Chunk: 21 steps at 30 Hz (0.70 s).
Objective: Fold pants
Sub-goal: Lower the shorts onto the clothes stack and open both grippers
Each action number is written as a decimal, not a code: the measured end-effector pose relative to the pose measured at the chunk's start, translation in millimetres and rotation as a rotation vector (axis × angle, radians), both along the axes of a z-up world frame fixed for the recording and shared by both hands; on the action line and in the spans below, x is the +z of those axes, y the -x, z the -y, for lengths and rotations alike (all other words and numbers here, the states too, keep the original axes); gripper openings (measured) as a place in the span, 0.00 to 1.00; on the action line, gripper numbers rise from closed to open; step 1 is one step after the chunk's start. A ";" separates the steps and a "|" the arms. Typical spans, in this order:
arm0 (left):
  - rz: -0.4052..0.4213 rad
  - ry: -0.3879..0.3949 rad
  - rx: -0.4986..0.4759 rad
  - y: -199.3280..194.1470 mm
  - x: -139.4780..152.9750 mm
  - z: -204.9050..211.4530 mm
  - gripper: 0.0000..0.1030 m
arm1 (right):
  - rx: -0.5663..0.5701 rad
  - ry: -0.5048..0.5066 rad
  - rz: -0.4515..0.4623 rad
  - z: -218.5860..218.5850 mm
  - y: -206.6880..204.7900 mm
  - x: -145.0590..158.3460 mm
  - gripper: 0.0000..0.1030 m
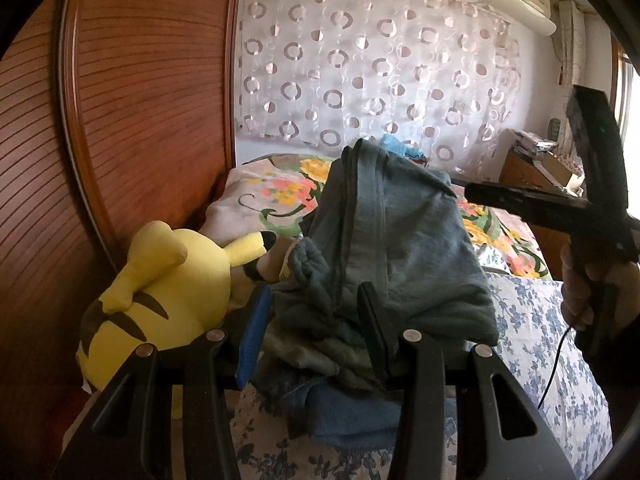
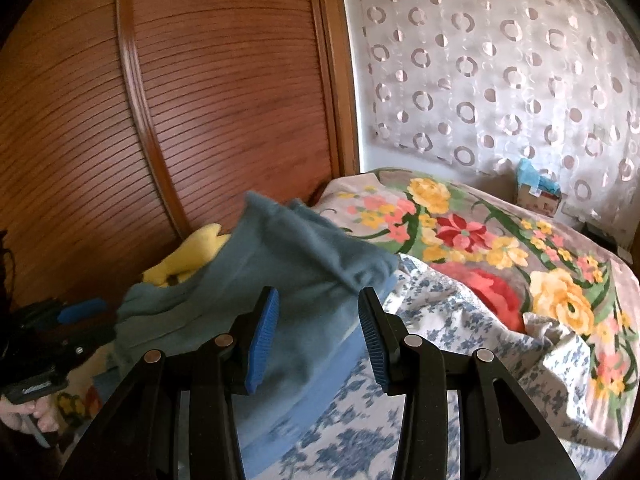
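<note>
The blue-grey pants [image 1: 384,240] lie heaped on the bed, with a bunched waistband end between the fingers of my left gripper [image 1: 312,312]. Its jaws stand apart with cloth filling the gap, so I cannot tell if they grip it. In the right wrist view the pants [image 2: 288,280] lie partly folded, with one flap raised. My right gripper [image 2: 318,328] is open and empty just above them. It also shows in the left wrist view [image 1: 472,194], held by a hand at the right.
A yellow plush toy [image 1: 160,292] lies at the left beside the wooden louvred wardrobe [image 1: 140,100]. A floral blanket [image 2: 500,248] and a blue-flowered sheet [image 2: 440,320] cover the bed. A tissue box [image 2: 538,194] stands by the curtain. A nightstand [image 1: 536,168] stands at the far right.
</note>
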<state>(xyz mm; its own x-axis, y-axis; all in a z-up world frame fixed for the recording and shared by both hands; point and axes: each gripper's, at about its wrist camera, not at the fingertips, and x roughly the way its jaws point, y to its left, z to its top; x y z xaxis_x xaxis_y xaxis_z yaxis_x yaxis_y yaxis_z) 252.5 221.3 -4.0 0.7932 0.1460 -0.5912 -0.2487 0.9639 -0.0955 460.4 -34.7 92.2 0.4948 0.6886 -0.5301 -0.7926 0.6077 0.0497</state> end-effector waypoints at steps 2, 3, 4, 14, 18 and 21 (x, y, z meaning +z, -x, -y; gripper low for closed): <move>-0.003 0.002 -0.008 1.7 1.4 0.7 0.44 | 0.004 -0.009 0.001 7.5 10.6 -0.4 0.42; -0.007 0.004 -0.012 2.4 1.8 1.1 0.44 | 0.004 -0.014 0.000 11.4 14.2 -0.7 0.42; -0.011 0.004 -0.017 3.2 2.1 1.7 0.45 | 0.006 -0.019 -0.001 15.2 19.1 -0.8 0.42; 0.002 -0.003 -0.071 17.8 11.3 14.3 0.82 | 0.001 -0.035 0.004 44.7 54.0 -0.6 0.42; 0.011 -0.027 -0.075 25.3 16.4 22.4 0.84 | -0.006 -0.036 0.005 53.7 68.6 -0.9 0.42; 0.015 -0.041 -0.059 31.1 20.0 26.2 0.84 | -0.014 -0.040 0.000 59.2 75.5 -0.6 0.42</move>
